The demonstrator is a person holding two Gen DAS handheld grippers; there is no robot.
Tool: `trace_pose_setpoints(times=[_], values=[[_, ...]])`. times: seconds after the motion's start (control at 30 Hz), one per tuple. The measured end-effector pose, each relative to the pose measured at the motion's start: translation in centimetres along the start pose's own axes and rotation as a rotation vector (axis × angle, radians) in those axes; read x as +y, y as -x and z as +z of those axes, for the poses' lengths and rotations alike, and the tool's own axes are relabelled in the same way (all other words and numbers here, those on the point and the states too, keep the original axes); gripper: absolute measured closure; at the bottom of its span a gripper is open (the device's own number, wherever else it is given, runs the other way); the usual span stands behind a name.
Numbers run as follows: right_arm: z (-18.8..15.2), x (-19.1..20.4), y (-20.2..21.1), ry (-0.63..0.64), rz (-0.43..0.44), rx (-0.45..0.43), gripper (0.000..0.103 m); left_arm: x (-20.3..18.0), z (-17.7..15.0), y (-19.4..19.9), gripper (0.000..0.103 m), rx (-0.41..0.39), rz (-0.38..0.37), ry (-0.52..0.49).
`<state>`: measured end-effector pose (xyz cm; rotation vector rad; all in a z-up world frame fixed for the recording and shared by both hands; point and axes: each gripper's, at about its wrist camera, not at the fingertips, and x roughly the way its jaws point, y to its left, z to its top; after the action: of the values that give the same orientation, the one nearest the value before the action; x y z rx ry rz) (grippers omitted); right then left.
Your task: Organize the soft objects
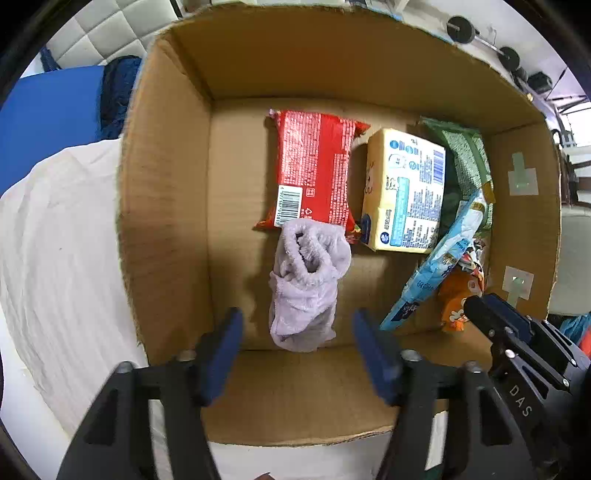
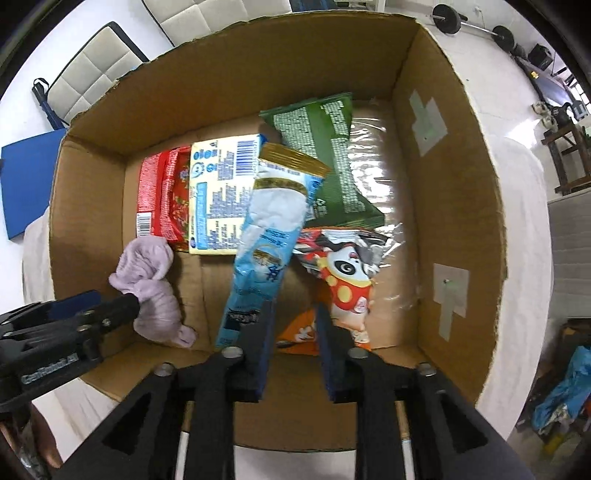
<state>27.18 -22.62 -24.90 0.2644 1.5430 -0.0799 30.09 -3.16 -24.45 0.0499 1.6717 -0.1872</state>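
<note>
An open cardboard box [image 1: 166, 206] holds the soft items. A lilac fluffy sock [image 1: 306, 284] lies on the box floor, just beyond my open left gripper [image 1: 297, 325], apart from both fingers. It also shows in the right wrist view [image 2: 155, 291]. Further in lie a red packet [image 1: 314, 166], a yellow tissue pack [image 1: 406, 192], a green packet [image 1: 469, 155] and a long light blue packet [image 1: 436, 266]. My right gripper [image 2: 295, 321] is open over the box, with the light blue packet [image 2: 266, 236] by its left finger and a panda snack bag [image 2: 343, 277] ahead.
The box [image 2: 454, 221] stands on a white cloth [image 1: 62, 258]. A blue mat [image 1: 44, 122] and a padded white chair [image 2: 96, 62] lie beyond it. Barbell weights [image 2: 472, 26] rest on the floor far right.
</note>
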Motion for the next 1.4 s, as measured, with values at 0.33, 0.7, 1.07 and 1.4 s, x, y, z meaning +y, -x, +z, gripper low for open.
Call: trace_pose_setpoints(times=[0.33, 0.7, 1.07, 1.4], values=[[-0.7, -0.6, 1.6, 0.024, -0.048, -0.042, 0.02, 0.7, -1.5, 1.8, 0.012, -0.062, 0.009, 0.022], [-1.5, 0.2, 3.7, 0.065, -0.093, -0.077, 0.0, 0.9, -2.0, 4.2, 0.012, -0.138, 0.017, 0.039], [-3.1, 0.4, 6.6, 0.084, -0.092, -0.114, 0.0, 0.4, -4.8, 7.6, 0.0, -0.262, -0.012, 0.044], [-6.8, -0.3, 11.7, 0.087, -0.067, -0.199, 0.0, -1.1, -9.9, 13.2, 0.0, -0.43, 0.039, 0.04]])
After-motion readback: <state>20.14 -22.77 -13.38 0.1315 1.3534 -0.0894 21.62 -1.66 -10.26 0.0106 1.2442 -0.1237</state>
